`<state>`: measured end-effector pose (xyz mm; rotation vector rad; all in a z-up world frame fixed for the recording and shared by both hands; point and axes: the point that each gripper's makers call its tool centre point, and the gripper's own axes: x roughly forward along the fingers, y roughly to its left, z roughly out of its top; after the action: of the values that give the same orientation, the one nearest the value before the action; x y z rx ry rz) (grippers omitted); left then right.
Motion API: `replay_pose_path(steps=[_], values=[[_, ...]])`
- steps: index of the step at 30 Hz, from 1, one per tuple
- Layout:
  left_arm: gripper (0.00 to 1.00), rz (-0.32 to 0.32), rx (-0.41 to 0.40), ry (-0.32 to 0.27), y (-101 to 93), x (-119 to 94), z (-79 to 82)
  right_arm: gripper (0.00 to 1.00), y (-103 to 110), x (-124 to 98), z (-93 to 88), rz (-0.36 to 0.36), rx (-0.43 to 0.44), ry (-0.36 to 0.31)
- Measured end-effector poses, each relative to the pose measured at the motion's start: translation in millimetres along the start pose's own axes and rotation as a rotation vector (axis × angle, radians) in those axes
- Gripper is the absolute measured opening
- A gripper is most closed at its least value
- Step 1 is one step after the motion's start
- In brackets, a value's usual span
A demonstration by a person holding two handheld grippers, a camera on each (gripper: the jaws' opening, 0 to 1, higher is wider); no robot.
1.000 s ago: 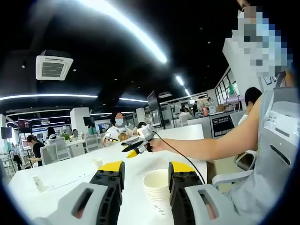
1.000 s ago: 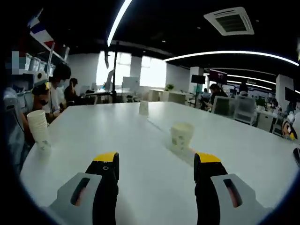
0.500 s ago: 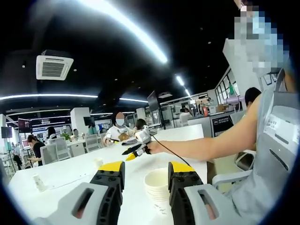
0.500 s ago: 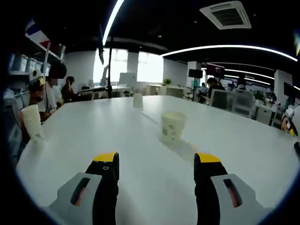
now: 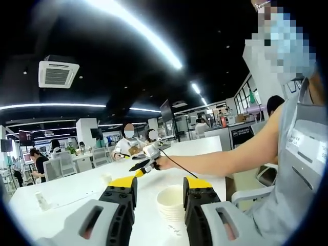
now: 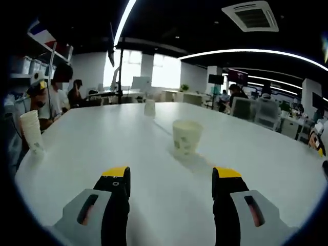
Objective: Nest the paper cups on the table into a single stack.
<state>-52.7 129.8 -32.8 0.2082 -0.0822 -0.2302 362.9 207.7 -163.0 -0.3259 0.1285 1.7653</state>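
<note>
the left gripper [image 5: 160,190] stands open around a stack of paper cups [image 5: 171,204] on the white table [image 6: 154,154]. the right gripper [image 6: 170,180] (jaws wide apart) faces a single cup [image 6: 185,137] standing ahead; another cup [image 6: 149,107] stands farther off.

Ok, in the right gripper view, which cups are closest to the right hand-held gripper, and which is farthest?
From the right hand-held gripper:
1. Single paper cup, straight ahead, mid-table.
2. Cup stack, at the table's left edge.
3. Far cup, beyond the single cup, toward the table's far end.
</note>
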Motion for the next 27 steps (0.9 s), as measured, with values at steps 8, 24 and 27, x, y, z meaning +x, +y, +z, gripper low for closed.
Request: replay_pose_path(steps=[8, 24, 27], values=[[0.38, 0.002, -0.002, 0.004, 2.5, -0.3, -3.7, 0.67, 0.4, 9.2, 2.5, 0.009, -0.006, -0.002], [0.37, -0.008, -0.005, 0.003, 1.5, 2.5, -5.6, 0.69, -7.4, 37.9, 3.0, 0.000, 0.034, -0.025], [0.37, -0.006, -0.005, 0.006, 2.2, 2.9, -6.9, 0.70, -11.6, 45.1, 0.1, -0.008, 0.039, -0.008]])
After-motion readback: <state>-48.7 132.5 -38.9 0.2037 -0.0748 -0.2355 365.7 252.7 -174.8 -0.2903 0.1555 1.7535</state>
